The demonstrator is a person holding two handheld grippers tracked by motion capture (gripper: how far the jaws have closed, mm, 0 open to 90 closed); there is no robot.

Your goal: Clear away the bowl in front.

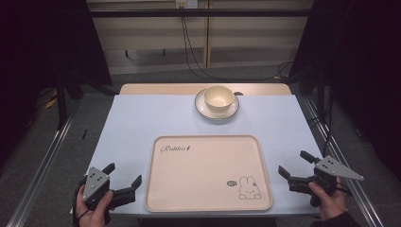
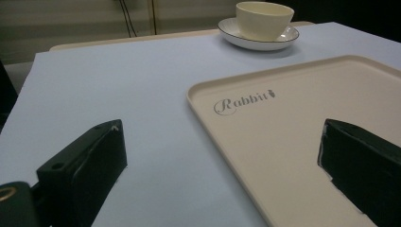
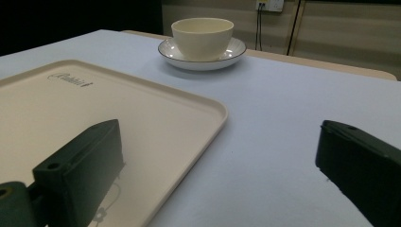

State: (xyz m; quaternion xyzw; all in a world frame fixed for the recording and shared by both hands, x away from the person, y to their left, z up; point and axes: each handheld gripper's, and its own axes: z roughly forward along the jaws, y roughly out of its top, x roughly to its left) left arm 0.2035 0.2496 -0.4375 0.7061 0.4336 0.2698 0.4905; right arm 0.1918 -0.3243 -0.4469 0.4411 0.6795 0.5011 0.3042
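On the pale blue table (image 1: pixel 142 118) a cream rabbit-printed tray (image 1: pixel 208 172) lay at the near edge between the left gripper (image 1: pixel 124 176) and right gripper (image 1: pixel 294 163), both with jaws wide and empty, while a cream bowl (image 1: pixel 218 97) sat in a dark-rimmed saucer (image 1: pixel 203 109) at the far edge.

The tray (image 1: pixel 208 173) beside each black tool is cream, with a little grey rabbit drawing and curly grey writing. The cup (image 1: pixel 218 97) is pale yellow. Its saucer (image 1: pixel 217 111) is white with a dark rim. The counter (image 1: pixel 142 123) is light blue.
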